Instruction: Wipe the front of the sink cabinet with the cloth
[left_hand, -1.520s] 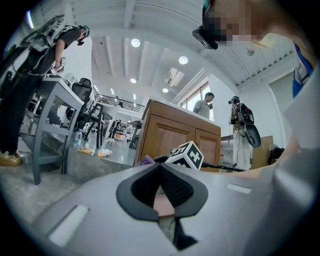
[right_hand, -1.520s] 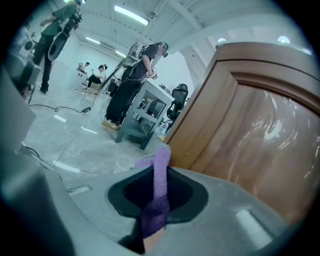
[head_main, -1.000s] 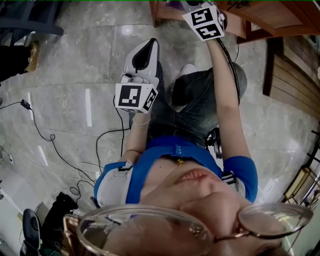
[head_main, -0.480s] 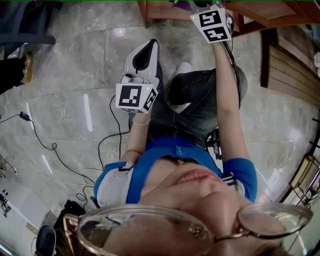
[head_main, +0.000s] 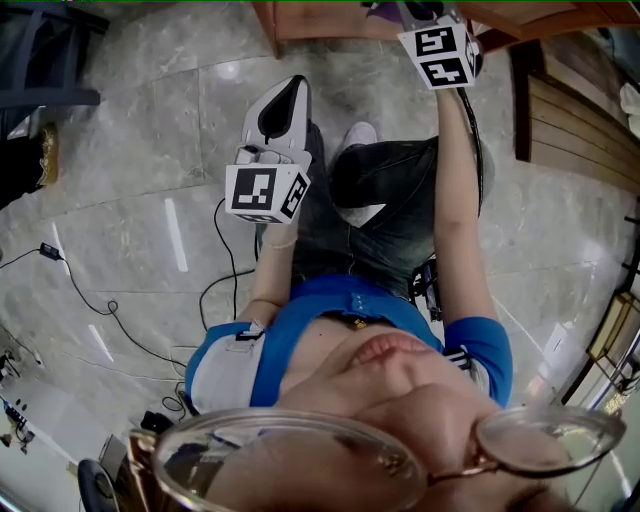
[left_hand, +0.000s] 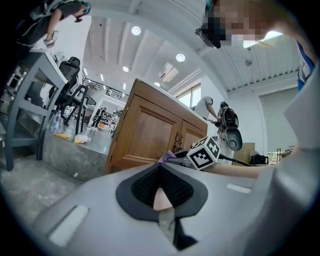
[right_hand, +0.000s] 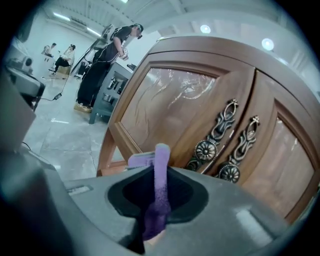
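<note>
Your right gripper (right_hand: 159, 215) is clamped shut on the purple cloth (right_hand: 161, 170), which stands up just in front of the sink cabinet door (right_hand: 170, 110). Press the cloth flat onto the wood, sweep in even overlapping passes, and steer round the ornate handles (right_hand: 220, 145). Your left gripper (left_hand: 161, 172) is closed and empty, well apart.

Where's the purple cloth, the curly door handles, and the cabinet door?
purple cloth (right_hand: 161, 185), right gripper view, its upright strip.
door handles (right_hand: 205, 150), right gripper view, left handle's round knob.
cabinet door (right_hand: 170, 105), right gripper view, left door's panel.
</note>
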